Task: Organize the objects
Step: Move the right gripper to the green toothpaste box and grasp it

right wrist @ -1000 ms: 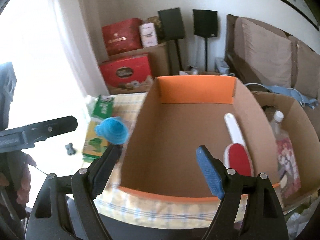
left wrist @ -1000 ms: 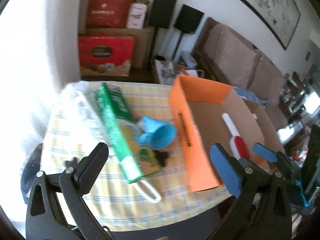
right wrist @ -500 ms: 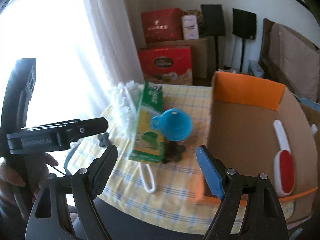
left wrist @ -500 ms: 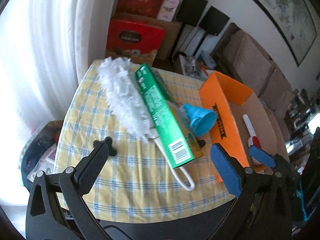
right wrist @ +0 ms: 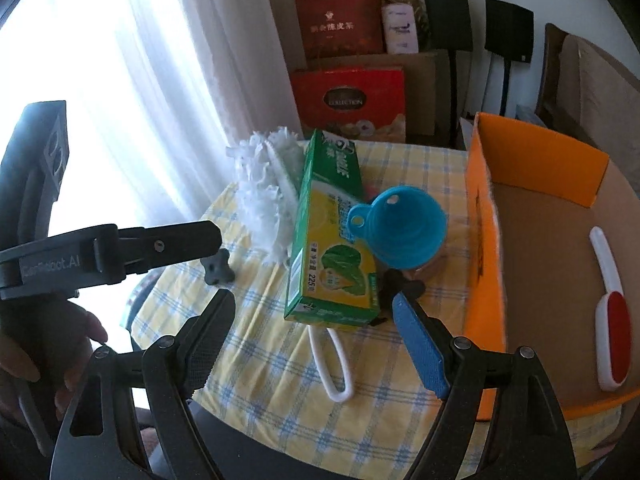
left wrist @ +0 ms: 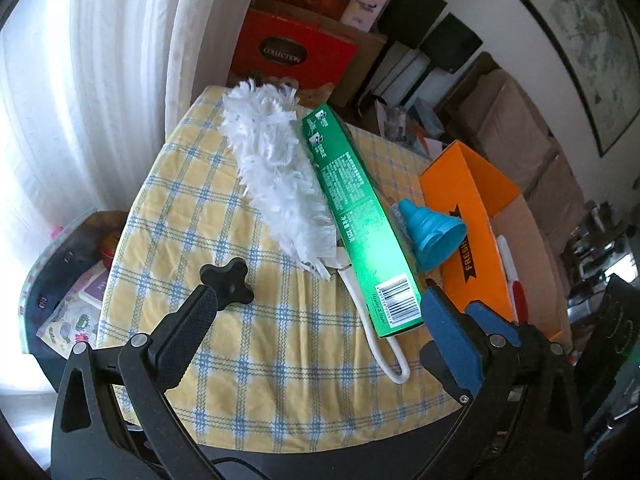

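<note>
On the yellow checked tablecloth (left wrist: 240, 344) lie a white fluffy duster (left wrist: 272, 168) with a white loop handle (right wrist: 332, 364), a green toothpaste box (left wrist: 360, 224) (right wrist: 332, 240), a blue funnel (left wrist: 432, 232) (right wrist: 404, 228) and a small black knob (left wrist: 228, 280) (right wrist: 218, 270). An orange cardboard box (left wrist: 464, 216) (right wrist: 484, 264) at the right holds a red and white lint brush (right wrist: 610, 308). My left gripper (left wrist: 316, 320) is open and empty above the table's near edge. My right gripper (right wrist: 312, 328) is open and empty before the toothpaste box.
White curtains (left wrist: 100, 80) hang at the left. Red gift boxes (left wrist: 292, 52) and black speakers (left wrist: 448, 44) stand behind the table. A sofa (left wrist: 520, 132) is at the right. A low stand with small items (left wrist: 68, 292) sits left of the table.
Both grippers have swung left, away from the orange box and toward the duster, toothpaste box and funnel. The left one has also pulled back and up. Both stay open.
</note>
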Motion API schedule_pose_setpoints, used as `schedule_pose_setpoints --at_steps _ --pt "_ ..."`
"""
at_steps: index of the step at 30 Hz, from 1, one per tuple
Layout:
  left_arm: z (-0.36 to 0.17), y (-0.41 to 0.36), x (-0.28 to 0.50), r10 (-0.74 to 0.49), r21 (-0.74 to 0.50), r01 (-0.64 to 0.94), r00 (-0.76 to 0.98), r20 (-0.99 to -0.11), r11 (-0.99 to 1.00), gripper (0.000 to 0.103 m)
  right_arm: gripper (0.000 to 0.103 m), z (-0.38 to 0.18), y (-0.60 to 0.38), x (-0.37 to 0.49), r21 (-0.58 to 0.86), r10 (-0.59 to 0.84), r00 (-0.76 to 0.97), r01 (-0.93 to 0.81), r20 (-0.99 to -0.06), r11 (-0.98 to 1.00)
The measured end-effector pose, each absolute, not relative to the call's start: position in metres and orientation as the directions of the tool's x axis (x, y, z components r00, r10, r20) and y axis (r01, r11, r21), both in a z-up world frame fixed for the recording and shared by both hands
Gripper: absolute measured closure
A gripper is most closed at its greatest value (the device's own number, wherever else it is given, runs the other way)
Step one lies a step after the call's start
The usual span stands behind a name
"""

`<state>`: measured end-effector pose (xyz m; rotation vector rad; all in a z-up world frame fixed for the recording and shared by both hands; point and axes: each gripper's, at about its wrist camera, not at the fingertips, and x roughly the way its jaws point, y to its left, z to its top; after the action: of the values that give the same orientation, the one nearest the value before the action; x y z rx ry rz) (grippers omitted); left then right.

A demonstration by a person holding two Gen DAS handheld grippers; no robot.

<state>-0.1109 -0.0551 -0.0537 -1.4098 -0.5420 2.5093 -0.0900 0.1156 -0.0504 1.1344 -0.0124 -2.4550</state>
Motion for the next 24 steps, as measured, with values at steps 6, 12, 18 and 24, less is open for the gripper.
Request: schedule_pose_setpoints --at_steps 6,12,18,24 --pt "-0.060 -0.053 -0.119 0.372 -0.426 -0.011 -0.510 -0.776 -0.904 0.001 0.020 -0.059 0.113 -0.100 0.201 -0.382 -0.565 0.357 -0.732 -0.912" --pt "-0.065 -0.050 -0.128 0.391 -0.439 -0.020 -0.492 -0.778 -0.898 0.001 0.020 -0.070 0.111 -0.107 0.215 -0.371 -0.546 0.328 -0.751 -0.920" --pt "-0.072 -0.045 -0.135 0.400 -0.441 -0.028 -0.478 -0.782 -0.897 0.001 0.019 -0.080 0.113 -0.115 0.250 -0.377 -0.524 0.298 -0.764 -0.921" --pt "-0.075 -0.039 -0.140 0.407 -0.442 -0.038 -0.468 -0.785 -0.896 0.001 0.015 -0.086 0.114 -0.119 0.280 -0.389 -0.517 0.279 -0.763 -0.919"
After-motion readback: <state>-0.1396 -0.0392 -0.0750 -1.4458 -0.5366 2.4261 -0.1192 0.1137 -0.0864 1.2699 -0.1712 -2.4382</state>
